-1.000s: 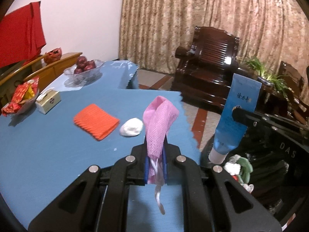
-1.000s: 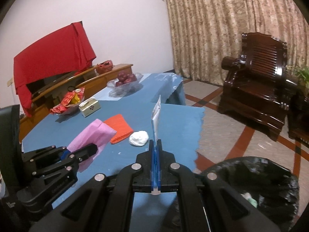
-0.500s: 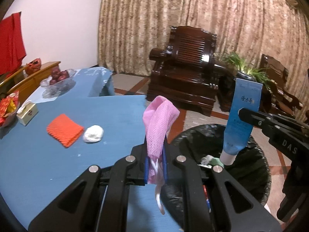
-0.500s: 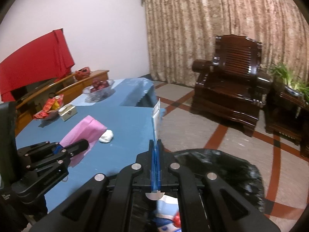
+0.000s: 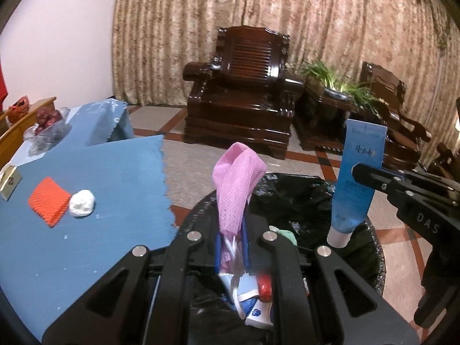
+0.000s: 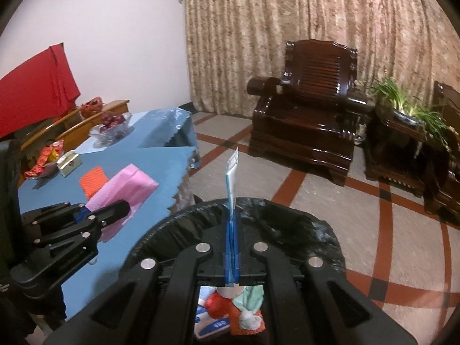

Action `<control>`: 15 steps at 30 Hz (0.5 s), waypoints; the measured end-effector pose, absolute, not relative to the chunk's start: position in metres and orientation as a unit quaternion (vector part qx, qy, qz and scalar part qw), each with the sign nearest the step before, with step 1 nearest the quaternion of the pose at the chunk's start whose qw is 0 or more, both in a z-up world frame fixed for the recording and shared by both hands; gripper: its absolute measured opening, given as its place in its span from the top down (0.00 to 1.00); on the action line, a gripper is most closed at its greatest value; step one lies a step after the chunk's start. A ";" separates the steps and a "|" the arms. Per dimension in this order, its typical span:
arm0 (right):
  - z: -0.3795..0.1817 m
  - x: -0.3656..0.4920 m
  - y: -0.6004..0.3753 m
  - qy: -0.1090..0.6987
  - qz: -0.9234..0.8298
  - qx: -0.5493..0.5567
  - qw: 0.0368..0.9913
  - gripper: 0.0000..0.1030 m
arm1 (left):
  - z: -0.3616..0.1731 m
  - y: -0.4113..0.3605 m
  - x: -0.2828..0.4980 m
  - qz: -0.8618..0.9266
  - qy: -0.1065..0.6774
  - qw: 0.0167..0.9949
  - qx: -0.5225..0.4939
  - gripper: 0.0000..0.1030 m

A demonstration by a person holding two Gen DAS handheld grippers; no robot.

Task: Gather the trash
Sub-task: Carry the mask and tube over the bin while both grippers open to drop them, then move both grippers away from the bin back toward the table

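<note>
Item 1, lower centre of the left wrist view: left gripper (image 5: pixel 232 254), fingers clenched on a pink mesh bag (image 5: pixel 237 185).

Item 2, right of that frame: right gripper (image 5: pixel 356 171), clamped on a blue tube (image 5: pixel 355 185), cap down.

Item 3, beneath both: black-lined trash bin (image 5: pixel 371 247), already holding wrappers. A second ago both loads hung over the blue table (image 5: pixel 109 201); now they hang over the bin, so release looks due.

Item 4, left, farther off: orange cloth (image 5: pixel 49 201) and white wad (image 5: pixel 82 202), uncollected.

Item 5, far centre: wooden armchair (image 5: pixel 244 92).
</note>
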State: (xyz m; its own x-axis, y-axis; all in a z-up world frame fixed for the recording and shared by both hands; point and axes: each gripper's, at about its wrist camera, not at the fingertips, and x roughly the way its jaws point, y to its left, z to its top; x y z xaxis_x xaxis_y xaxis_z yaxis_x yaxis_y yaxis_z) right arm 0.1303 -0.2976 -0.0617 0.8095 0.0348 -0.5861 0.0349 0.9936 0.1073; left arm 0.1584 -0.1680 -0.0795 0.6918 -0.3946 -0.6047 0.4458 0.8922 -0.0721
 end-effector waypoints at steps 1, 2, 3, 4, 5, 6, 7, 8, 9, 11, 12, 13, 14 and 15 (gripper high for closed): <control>-0.063 0.131 -0.300 0.311 -0.002 0.057 0.949 0.98 | -0.082 -0.172 0.160 -0.232 0.321 0.917 0.041 0.90; -0.066 0.132 -0.302 0.312 -0.003 0.058 0.948 0.98 | -0.086 -0.177 0.162 -0.237 0.325 0.915 0.043 0.90; -0.068 0.131 -0.305 0.313 -0.003 0.059 0.948 0.98 | -0.088 -0.181 0.163 -0.241 0.327 0.913 0.044 0.90; -0.071 0.132 -0.307 0.314 -0.003 0.060 0.948 0.98 | -0.091 -0.184 0.164 -0.245 0.329 0.911 0.045 0.89; -0.074 0.133 -0.310 0.317 -0.002 0.061 0.946 0.98 | -0.094 -0.188 0.166 -0.251 0.334 0.907 0.045 0.86; -0.077 0.133 -0.310 0.320 -0.002 0.061 0.946 0.97 | -0.096 -0.190 0.167 -0.259 0.337 0.904 0.042 0.80; -0.079 0.133 -0.312 0.321 -0.004 0.062 0.945 0.91 | -0.098 -0.191 0.168 -0.266 0.341 0.901 0.040 0.74; -0.081 0.133 -0.314 0.323 -0.005 0.065 0.944 0.86 | -0.100 -0.191 0.168 -0.271 0.343 0.899 0.038 0.61; -0.083 0.132 -0.317 0.326 -0.007 0.066 0.943 0.75 | -0.101 -0.190 0.168 -0.272 0.341 0.899 0.035 0.55; -0.086 0.131 -0.321 0.328 -0.014 0.069 0.942 0.71 | -0.102 -0.186 0.166 -0.275 0.339 0.899 0.035 0.51; -0.086 0.129 -0.323 0.328 -0.017 0.071 0.942 0.70 | -0.102 -0.184 0.165 -0.273 0.338 0.900 0.037 0.47; -0.087 0.129 -0.325 0.327 -0.018 0.073 0.942 0.62 | -0.102 -0.181 0.164 -0.269 0.337 0.902 0.037 0.45; -0.086 0.127 -0.326 0.324 -0.021 0.075 0.943 0.58 | -0.101 -0.181 0.164 -0.267 0.336 0.903 0.035 0.41; -0.084 0.125 -0.326 0.320 -0.023 0.076 0.944 0.49 | -0.099 -0.176 0.163 -0.263 0.334 0.904 0.033 0.37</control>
State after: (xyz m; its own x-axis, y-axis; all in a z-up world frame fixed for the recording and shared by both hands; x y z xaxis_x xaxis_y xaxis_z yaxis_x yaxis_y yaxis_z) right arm 0.1252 -0.3257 -0.0843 0.7946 0.0053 -0.6071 0.0915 0.9875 0.1283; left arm 0.1633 -0.1762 -0.0991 0.6381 -0.4536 -0.6222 0.4980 0.8594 -0.1158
